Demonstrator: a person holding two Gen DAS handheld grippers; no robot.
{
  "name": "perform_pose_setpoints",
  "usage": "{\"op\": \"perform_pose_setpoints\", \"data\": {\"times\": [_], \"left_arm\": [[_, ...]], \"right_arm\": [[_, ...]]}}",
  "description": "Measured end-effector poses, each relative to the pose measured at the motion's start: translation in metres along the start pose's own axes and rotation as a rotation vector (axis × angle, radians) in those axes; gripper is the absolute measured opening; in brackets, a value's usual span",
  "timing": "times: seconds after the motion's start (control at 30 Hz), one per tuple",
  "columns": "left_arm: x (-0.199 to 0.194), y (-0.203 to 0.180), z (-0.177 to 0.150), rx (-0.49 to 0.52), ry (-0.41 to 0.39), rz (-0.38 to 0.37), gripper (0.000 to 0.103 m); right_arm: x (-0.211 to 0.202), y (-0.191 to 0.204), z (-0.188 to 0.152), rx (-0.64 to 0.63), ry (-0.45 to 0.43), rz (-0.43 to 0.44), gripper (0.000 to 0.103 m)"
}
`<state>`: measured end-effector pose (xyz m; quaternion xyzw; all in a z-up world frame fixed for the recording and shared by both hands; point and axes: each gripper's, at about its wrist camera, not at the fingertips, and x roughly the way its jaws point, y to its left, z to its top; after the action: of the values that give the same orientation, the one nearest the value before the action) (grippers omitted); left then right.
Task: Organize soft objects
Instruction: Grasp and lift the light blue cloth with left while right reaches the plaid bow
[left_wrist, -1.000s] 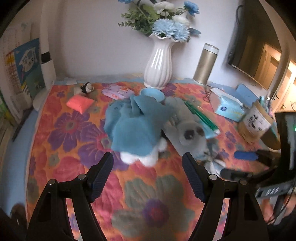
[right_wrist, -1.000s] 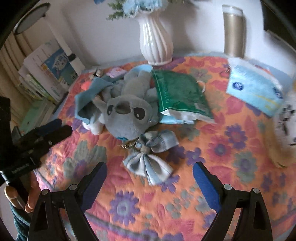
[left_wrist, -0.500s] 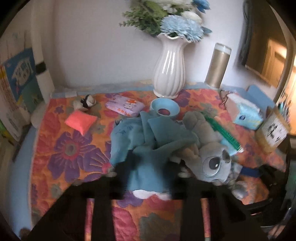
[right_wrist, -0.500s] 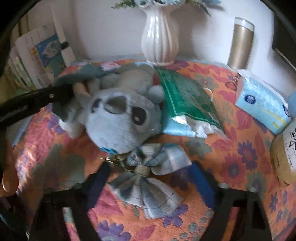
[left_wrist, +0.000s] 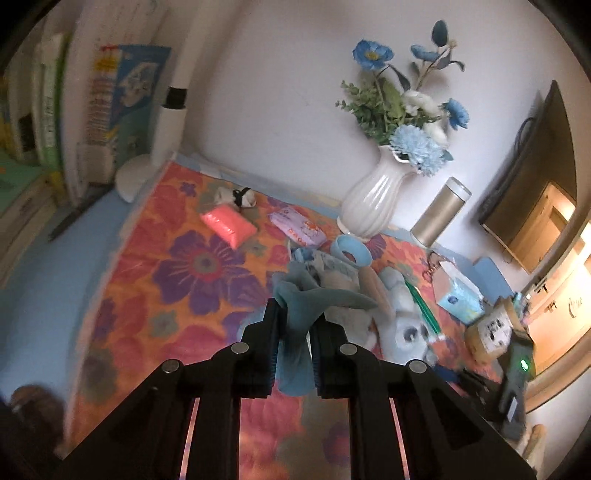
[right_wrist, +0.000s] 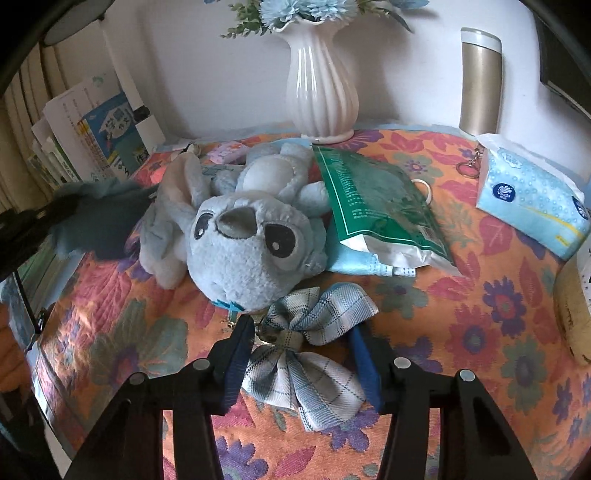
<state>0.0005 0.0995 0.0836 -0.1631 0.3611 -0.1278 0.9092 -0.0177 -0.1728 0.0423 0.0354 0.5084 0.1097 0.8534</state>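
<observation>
Tongs first: your left gripper (left_wrist: 293, 334) is clamped tight on a bunched fold of the teal cloth (left_wrist: 306, 306), which sticks up between the pads and hangs down behind them, lifted clear of the floral quilt (left_wrist: 192, 273). Your right gripper (right_wrist: 299, 345) is closing right now around the plaid bow (right_wrist: 306, 347); the bow's knot sits between the blue pads, the left pad right at its edge, the right pad apparently still a bit off the fabric, so you don't have a real pinch on it. That bow lies flat on the quilt just below the chin of the blue plush toy (right_wrist: 251, 240), which is sprawled on its back in the middle. A green packet (right_wrist: 373, 199) leans against the plush's right side, with a tissue pack (right_wrist: 532, 195) further right. Behind them, against the wall, stand the white vase (right_wrist: 321, 92) and a gold tumbler (right_wrist: 480, 85). From the left wrist view you can also spot a pink pouch (left_wrist: 227, 223) and a purple wipes pack (left_wrist: 297, 227) lying apart on the quilt's far side.
</observation>
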Motion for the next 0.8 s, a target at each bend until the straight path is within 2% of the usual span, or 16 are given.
{"op": "perform_pose_setpoints", "data": {"times": [0.1,0.17,0.2,0.27,0.33,0.4,0.47,0.5,0.53,0.6,0.7,0.8], "left_arm": [[-0.008,0.001,-0.005,0.02,0.046,0.031,0.013],[0.001,0.004,-0.007,0.031,0.073,0.089,0.013],[0.009,0.006,-0.008,0.047,0.085,0.126,0.015],[0.028,0.011,-0.013,0.081,0.111,0.191,0.029],[0.052,0.011,-0.022,0.156,0.169,0.259,0.03],[0.067,0.014,-0.031,0.184,0.206,0.308,0.031],[0.066,0.017,-0.035,0.183,0.182,0.32,0.039],[0.063,0.018,-0.035,0.178,0.186,0.323,0.05],[0.06,0.021,-0.036,0.17,0.19,0.316,0.066],[0.052,0.025,-0.038,0.156,0.19,0.281,0.084],[0.05,0.021,-0.042,0.178,0.181,0.248,0.086],[0.061,0.005,-0.044,0.254,0.176,0.312,0.086]], "right_arm": [[0.0,0.001,0.0,0.0,0.005,0.005,0.054],[0.0,0.002,0.0,-0.009,0.008,0.009,0.059],[0.0,0.004,0.0,-0.015,0.01,0.008,0.061],[0.001,0.007,0.001,-0.027,0.013,0.002,0.063],[0.001,0.008,0.0,-0.032,0.015,-0.001,0.064],[0.001,0.008,0.0,-0.03,0.015,0.002,0.064],[0.001,0.007,0.0,-0.028,0.015,0.006,0.065],[0.0,0.007,0.0,-0.028,0.014,0.007,0.065],[0.001,0.007,0.0,-0.027,0.015,0.009,0.066],[0.001,0.007,0.0,-0.026,0.016,0.014,0.07],[0.0,0.007,0.0,-0.021,0.017,0.018,0.081],[-0.002,0.005,-0.001,0.0,0.011,0.028,0.082]]}}
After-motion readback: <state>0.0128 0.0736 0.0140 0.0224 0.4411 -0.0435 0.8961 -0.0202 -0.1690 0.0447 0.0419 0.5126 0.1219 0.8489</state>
